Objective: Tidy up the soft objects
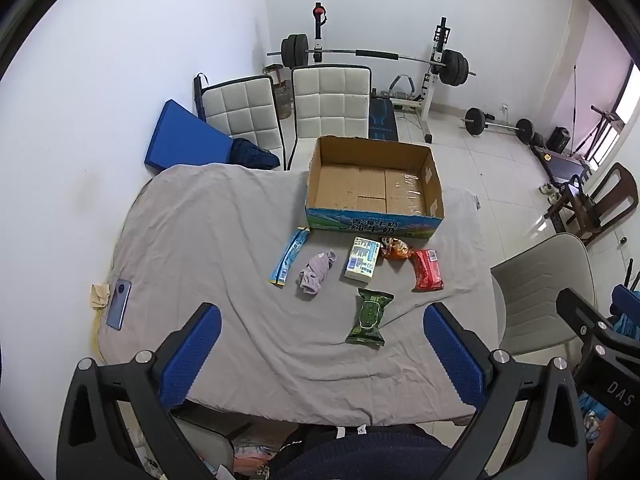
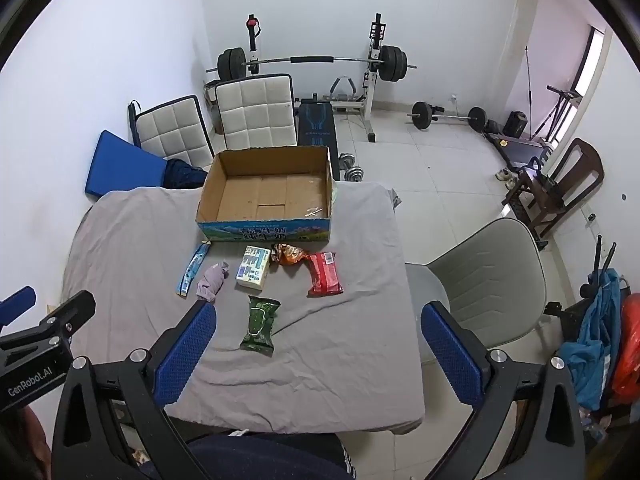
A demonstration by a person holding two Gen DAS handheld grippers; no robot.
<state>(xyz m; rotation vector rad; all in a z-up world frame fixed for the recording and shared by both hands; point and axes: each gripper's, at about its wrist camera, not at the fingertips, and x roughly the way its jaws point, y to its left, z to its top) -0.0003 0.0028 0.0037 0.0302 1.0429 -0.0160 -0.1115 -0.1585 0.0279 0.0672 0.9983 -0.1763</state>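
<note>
Left tongs (image 1: 322,356) and right tongs (image 2: 316,354) gape wide, holding nothing, above near desk (image 1: 200,240) edge; empty brown cardboard box (image 1: 376,184) at far edge.

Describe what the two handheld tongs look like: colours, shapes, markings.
Both tongs, left and right, have black angular frames with silver bolts and flat blue textured pads. White lettering marks their bodies: the left reads "GenRobot.AI", the right a partial "DAS". No cables or sleeves show.

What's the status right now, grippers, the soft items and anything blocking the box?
Left gripper open, empty; right gripper open, empty. Six items loose on the cloth, green pack nearest. Cardboard box empty, nothing in the way.
</note>
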